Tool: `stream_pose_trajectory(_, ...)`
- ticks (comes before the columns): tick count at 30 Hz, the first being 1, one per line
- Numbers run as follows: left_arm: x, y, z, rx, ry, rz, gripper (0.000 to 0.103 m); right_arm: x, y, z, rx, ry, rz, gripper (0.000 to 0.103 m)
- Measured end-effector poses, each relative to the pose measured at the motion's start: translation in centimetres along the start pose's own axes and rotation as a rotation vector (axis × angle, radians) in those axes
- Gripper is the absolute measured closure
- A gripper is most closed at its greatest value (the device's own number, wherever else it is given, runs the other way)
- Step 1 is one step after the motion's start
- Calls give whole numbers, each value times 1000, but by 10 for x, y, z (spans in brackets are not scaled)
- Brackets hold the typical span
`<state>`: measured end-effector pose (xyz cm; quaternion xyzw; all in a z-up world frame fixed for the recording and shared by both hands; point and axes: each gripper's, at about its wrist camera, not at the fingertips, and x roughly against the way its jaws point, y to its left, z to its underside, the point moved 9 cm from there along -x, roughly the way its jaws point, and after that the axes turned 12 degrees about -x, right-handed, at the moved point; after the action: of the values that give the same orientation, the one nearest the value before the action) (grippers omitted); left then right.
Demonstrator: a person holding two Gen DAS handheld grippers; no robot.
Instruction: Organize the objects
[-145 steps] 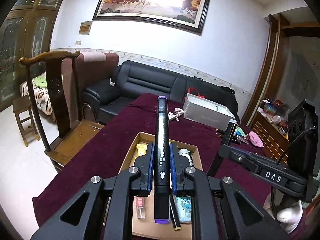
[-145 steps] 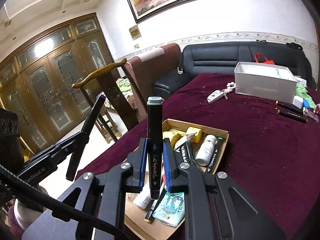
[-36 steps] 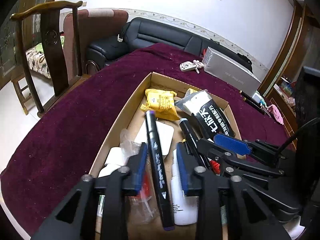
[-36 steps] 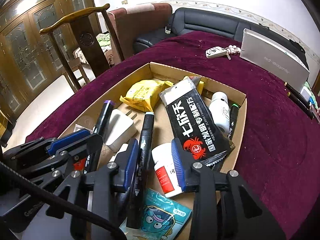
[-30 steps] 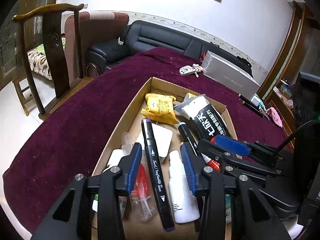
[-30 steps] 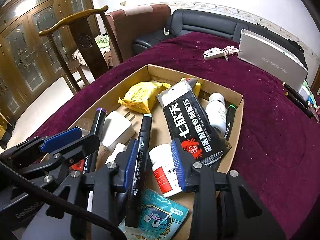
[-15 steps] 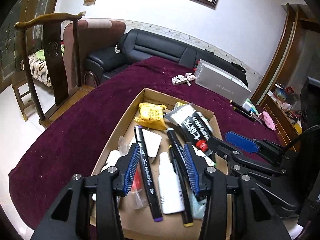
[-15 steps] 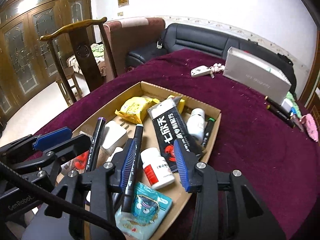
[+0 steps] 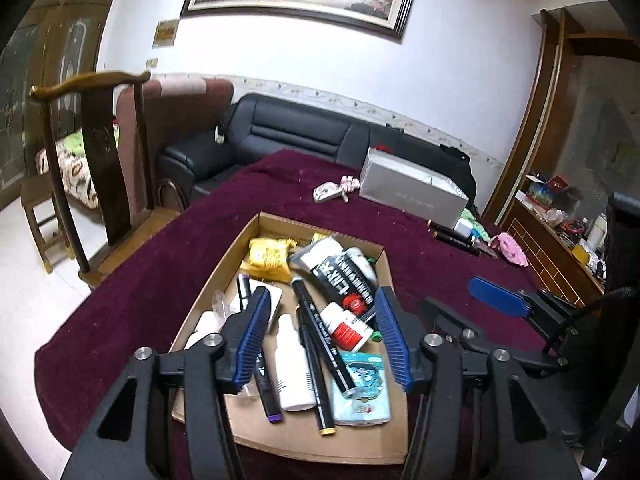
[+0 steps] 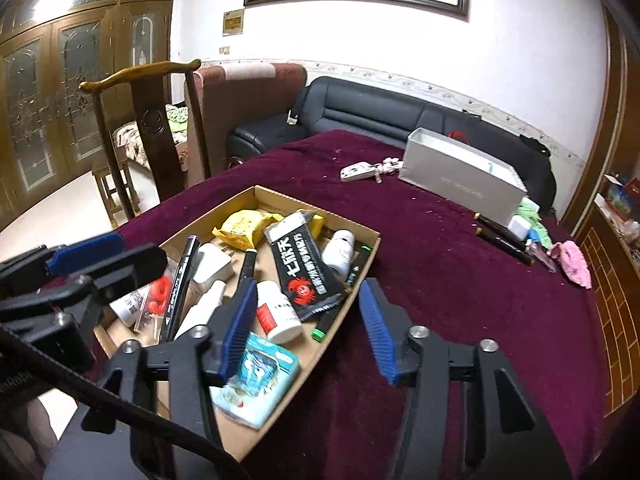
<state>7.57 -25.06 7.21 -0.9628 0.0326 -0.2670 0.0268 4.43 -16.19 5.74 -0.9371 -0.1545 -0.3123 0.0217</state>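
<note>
A shallow cardboard box (image 9: 208, 280) (image 10: 360, 280) on the maroon table holds several items: black markers (image 9: 320, 340) (image 10: 178, 280), a black snack packet (image 9: 344, 276) (image 10: 298, 268), a yellow pouch (image 9: 268, 258) (image 10: 242, 224), white bottles (image 9: 290, 364) (image 10: 276, 312) and a blue cartoon packet (image 9: 362, 384) (image 10: 256, 376). My left gripper (image 9: 322, 304) is open and empty above the box's near end. My right gripper (image 10: 306, 292) is open and empty above the box's right edge.
A silver box (image 9: 412, 194) (image 10: 460, 182), a key fob (image 9: 328, 191) (image 10: 356, 171), two dark pens (image 9: 452, 234) (image 10: 502, 236) and a pink cloth (image 10: 572, 262) lie further back on the table. A wooden chair (image 9: 100, 152) stands left; a black sofa (image 9: 288, 136) lies behind.
Both grippers let go of their markers, which now lie in the box. Both have opened wide and risen back from the box; the right one has shifted to the right.
</note>
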Motion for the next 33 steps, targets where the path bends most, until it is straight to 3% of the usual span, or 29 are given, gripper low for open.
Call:
stream_pose_trajectory(10, 27, -39, -17, -87, -89, -40, 31, 40, -39, 7, -38, -71, 88, 25)
stream_pose_trajectory(16, 48, -61, -28, -138, -160, -84, 23, 54, -64, 13, -78, -80, 120, 25)
stream_pose_trajectory(22, 70, -71, -44, -119, -263, -94, 2, 64, -83, 17, -106, -91, 134, 24)
stream_pose_trajectory(29, 78, -86, -48, -182, -285, -249, 2, 65, -101, 24, -126, -87, 134, 24)
stream_pose_trajectory(33, 69, -100, -45, -193, -251, -202, 2, 64, -110, 27, -139, -80, 129, 24)
